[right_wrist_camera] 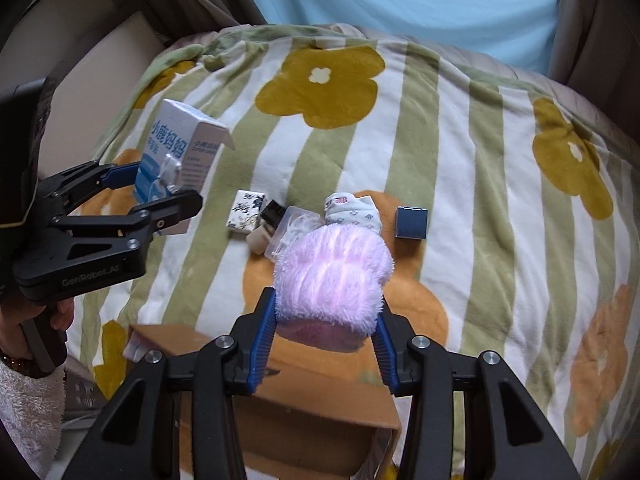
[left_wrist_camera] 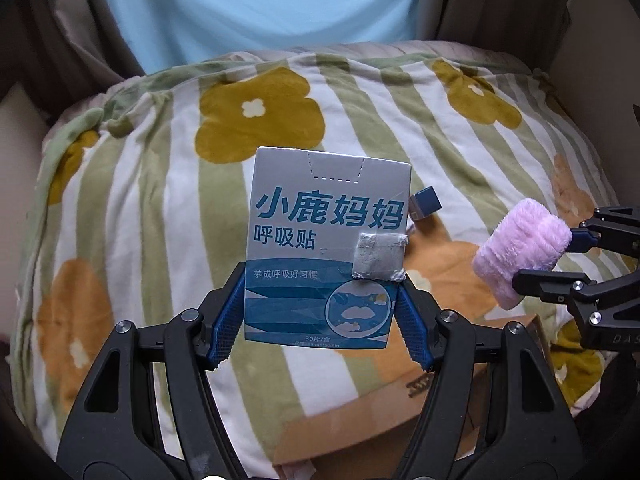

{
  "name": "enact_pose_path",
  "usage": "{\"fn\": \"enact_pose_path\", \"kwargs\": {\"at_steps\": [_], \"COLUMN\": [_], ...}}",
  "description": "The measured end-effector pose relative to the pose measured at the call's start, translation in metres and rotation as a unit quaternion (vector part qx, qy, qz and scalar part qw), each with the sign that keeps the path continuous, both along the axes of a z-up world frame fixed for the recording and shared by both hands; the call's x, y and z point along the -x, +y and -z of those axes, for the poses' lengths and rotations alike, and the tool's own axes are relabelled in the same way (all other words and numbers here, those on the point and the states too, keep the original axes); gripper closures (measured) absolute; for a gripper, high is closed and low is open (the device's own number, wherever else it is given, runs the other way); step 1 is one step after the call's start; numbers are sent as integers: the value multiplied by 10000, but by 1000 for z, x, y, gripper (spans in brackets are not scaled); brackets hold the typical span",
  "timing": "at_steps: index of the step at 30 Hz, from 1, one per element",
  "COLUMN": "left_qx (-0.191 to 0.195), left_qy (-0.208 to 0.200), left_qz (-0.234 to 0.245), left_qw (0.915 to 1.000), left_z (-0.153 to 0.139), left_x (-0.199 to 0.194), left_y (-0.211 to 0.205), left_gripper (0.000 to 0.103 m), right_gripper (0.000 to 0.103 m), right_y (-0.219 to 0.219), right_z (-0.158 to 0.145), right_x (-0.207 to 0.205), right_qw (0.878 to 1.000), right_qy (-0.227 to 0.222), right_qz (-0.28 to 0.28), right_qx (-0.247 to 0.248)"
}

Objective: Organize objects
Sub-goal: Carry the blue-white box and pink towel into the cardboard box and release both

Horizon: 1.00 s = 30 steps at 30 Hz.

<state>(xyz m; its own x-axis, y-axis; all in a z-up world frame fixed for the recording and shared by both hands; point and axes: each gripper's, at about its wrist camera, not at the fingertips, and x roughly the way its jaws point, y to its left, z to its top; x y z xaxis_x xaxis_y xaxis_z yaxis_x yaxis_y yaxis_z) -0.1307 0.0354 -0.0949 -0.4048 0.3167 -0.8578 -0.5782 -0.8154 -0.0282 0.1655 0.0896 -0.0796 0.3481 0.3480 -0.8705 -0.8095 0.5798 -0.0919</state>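
**Both grippers loaded above the cardboard box**

At the frame's left, the left gripper clamped the breathing-strip box. At centre, the right gripper pinched the pink fluffy roll over the cardboard box. The soft roll could slip loose; loose items remained on the blanket.

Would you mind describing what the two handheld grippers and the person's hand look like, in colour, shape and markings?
Both the left gripper and the right gripper are matte black, angular linkages with silver round pivot bolts and blue ribbed finger pads. The left body carries pale "GenRoboLAI"-like lettering in the right wrist view. The person's hand shows a fluffy white sleeve and a beaded bracelet.
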Motion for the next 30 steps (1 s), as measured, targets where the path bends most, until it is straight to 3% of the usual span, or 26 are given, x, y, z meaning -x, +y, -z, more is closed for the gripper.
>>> {"fn": "enact_pose_path", "kwargs": {"at_steps": [6, 11, 22, 30], "left_qx": [-67, -131, 120, 201], "left_qy": [-37, -433, -1288, -1450], "left_qz": [-382, -715, -1154, -1236], "left_qw": [9992, 9964, 9849, 9815], "left_z": [-17, 6, 113, 141], "left_x": [-61, -109, -178, -183], "left_y": [-41, -66, -76, -78], "left_gripper": [38, 38, 38, 38], "right_gripper": [62, 62, 62, 62], "right_y": [-27, -45, -74, -80], "right_z": [-19, -12, 76, 117], "right_x": [45, 71, 101, 102], "right_qw": [9995, 9987, 9968, 9959], "right_qy": [-72, 27, 297, 448], "right_qz": [-293, -510, -704, -690], "right_qx": [-42, -9, 251, 380]}}
